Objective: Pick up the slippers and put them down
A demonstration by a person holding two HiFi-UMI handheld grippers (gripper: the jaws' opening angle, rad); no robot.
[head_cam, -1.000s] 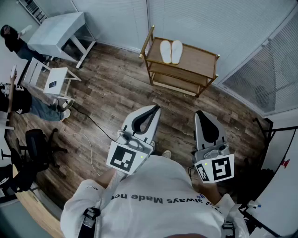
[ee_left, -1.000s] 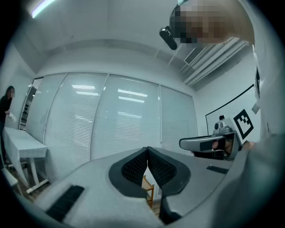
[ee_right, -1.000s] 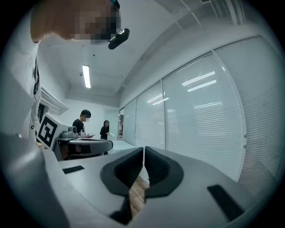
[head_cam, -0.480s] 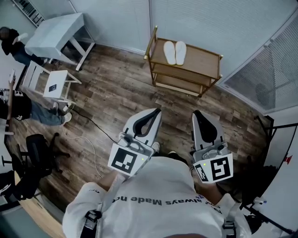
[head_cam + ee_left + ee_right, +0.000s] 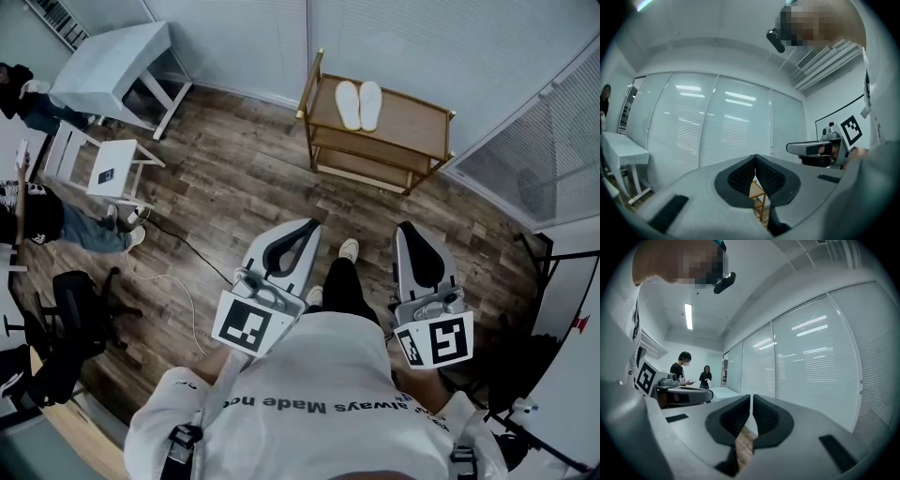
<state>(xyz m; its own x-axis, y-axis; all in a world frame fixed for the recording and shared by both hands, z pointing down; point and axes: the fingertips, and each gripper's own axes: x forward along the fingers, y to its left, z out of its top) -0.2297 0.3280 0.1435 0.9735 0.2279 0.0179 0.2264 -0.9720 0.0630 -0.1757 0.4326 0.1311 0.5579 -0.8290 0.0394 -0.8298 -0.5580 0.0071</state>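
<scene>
Wooden floor boards (image 5: 234, 178) cover the room, and pale window blinds (image 5: 450, 47) run along the far wall. Near that wall stands a wooden shelf rack (image 5: 417, 122) with three levels. The two white slippers (image 5: 359, 105) lie side by side on its top level, toward the left end. Both claws are held in front of the person, pointing toward the rack and well apart from the slippers. The left claw (image 5: 310, 225) has its jaws closed together at the tips and holds nothing. The right claw (image 5: 405, 228) is also fully closed and empty. Between them the person's shoe (image 5: 348, 250) is on the floor. A white desk (image 5: 112, 61) stands in the far left corner.
</scene>
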